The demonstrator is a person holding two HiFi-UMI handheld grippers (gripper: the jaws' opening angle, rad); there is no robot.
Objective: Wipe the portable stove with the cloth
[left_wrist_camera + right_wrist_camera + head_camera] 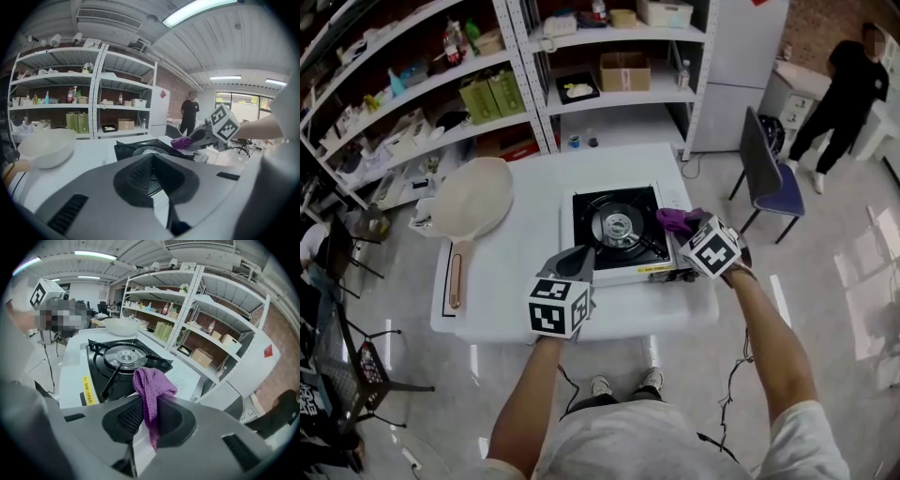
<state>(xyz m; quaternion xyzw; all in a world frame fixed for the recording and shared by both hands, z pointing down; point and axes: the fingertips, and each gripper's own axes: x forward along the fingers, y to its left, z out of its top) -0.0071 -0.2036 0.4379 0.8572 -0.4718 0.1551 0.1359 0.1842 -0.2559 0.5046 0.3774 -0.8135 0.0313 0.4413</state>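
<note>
The portable stove [619, 231] sits on the white table [525, 244], black top with a round burner, also in the left gripper view [140, 151] and the right gripper view [117, 363]. My right gripper [686, 228] is shut on a purple cloth [676, 220] and hovers over the stove's right edge; the cloth [149, 390] hangs pinched between its jaws. That cloth [181, 142] also shows in the left gripper view. My left gripper [577, 261] rests at the stove's front left corner, jaws closed with nothing between them.
A cream pan [471, 201] with a wooden handle lies on the table's left side. Metal shelves [534, 66] with boxes and bottles stand behind the table. A blue chair [766, 178] stands to the right, and a person [839, 94] stands farther back right.
</note>
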